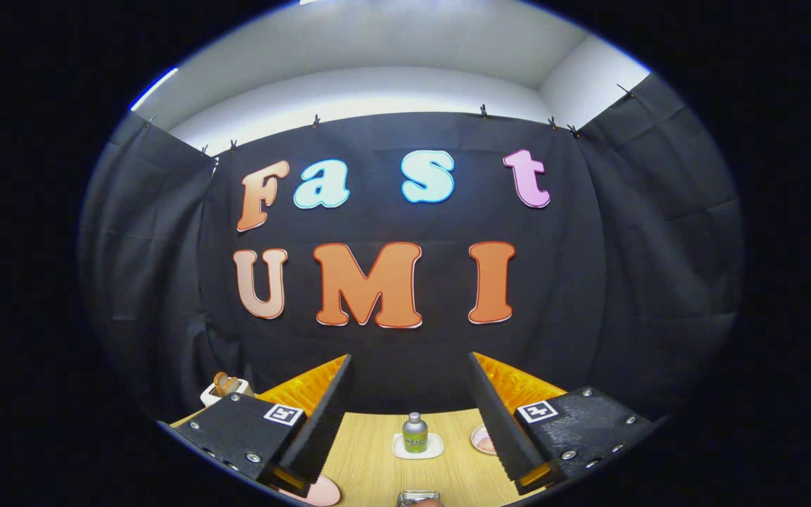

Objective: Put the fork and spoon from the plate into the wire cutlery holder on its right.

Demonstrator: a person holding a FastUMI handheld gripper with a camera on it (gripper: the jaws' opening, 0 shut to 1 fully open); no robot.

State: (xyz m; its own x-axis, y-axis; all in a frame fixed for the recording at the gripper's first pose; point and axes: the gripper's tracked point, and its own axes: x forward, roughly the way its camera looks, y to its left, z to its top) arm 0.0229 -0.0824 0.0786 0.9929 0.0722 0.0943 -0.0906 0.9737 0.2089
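Gripper (412, 415) is riding high and level, fingers spread wide apart, nothing between them, pointing at the booth wall rather than down at the work.

Nearest, at the very bottom between the fingers: a small shiny metal edge (418, 498) is just peeking in. Cannot tell what it is; possibly the rim of the wire holder or a piece of cutlery. Just beside the left finger's base a pale pink rounded edge (321, 491) is showing, which may be the plate. Fork and spoon are not made out from here, so their exact lie is unknown.

A little further, between the fingers on the wooden table (370, 451): a small metal bottle (415, 432) is standing upright on a white coaster (434, 451). Not part of the task. Another pink dish (479, 440) is partly hidden behind the right finger.

Further left, beyond the left finger: a white stand (212, 394) holding something brown, near the table's back edge.

Judgement: the approach is only beginning. To do it well, the gripper is needing a downward tilt first, so plate and cutlery come between the fingers. Keep the fingers spread while descending, line them across a handle rather than along it, and close near the handle's middle so the piece is not swinging. Steer clear of the bottle; it looks easy to tip.
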